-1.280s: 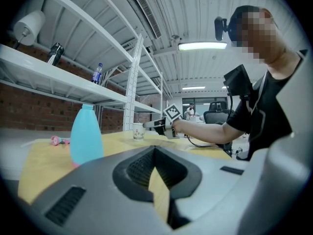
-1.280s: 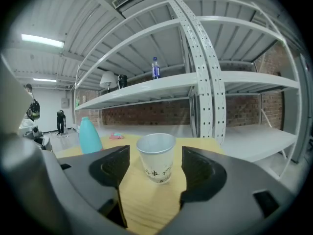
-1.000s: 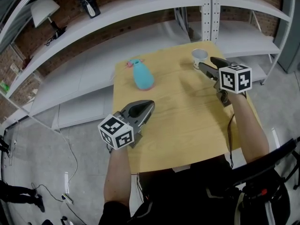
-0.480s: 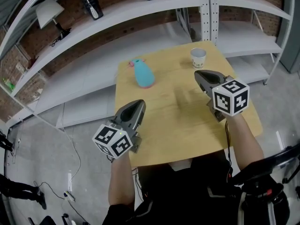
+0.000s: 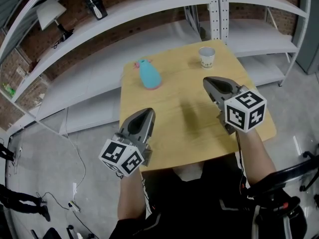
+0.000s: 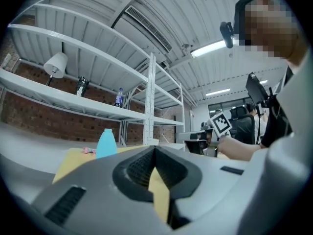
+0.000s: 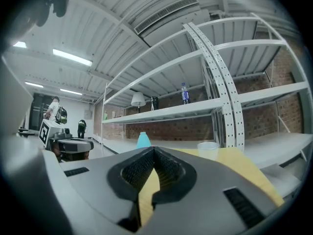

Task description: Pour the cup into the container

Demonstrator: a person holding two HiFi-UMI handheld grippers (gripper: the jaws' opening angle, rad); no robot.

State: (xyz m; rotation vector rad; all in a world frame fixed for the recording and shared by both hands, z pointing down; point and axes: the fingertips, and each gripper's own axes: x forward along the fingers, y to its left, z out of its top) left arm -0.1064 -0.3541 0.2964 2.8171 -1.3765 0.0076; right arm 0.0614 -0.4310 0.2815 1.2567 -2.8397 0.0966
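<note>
Closest in, the left gripper (image 5: 148,112) is hovering over the near left edge of the light wooden table (image 5: 184,128). Its own view is showing the left gripper (image 6: 155,148) with jaws pressed together at the tips and nothing between them. Across from it, the right gripper (image 5: 207,80) is hanging over the right side of the tabletop. Its jaws (image 7: 154,150) are also meeting at the tips, closed on nothing.

Moving ahead of the left gripper and a little to its left, the pale blue, bottle-shaped plastic container (image 5: 149,75) is standing upright (image 6: 106,143), with a small pink object (image 5: 137,67) just beside its far side. From the right gripper, that container (image 7: 143,140) is sitting almost straight ahead, well apart.

Further out, ahead of the right gripper and slightly to its right, the small white paper cup (image 5: 207,57) is standing upright, mouth open upward, near the table's far edge. It is clear of both grippers and well apart from the container. Its wall is looking pale and plain in the right gripper view (image 7: 208,150), and what it contains is not showing.

Beyond the table, white metal shelving (image 5: 219,14) is filling the background.
</note>
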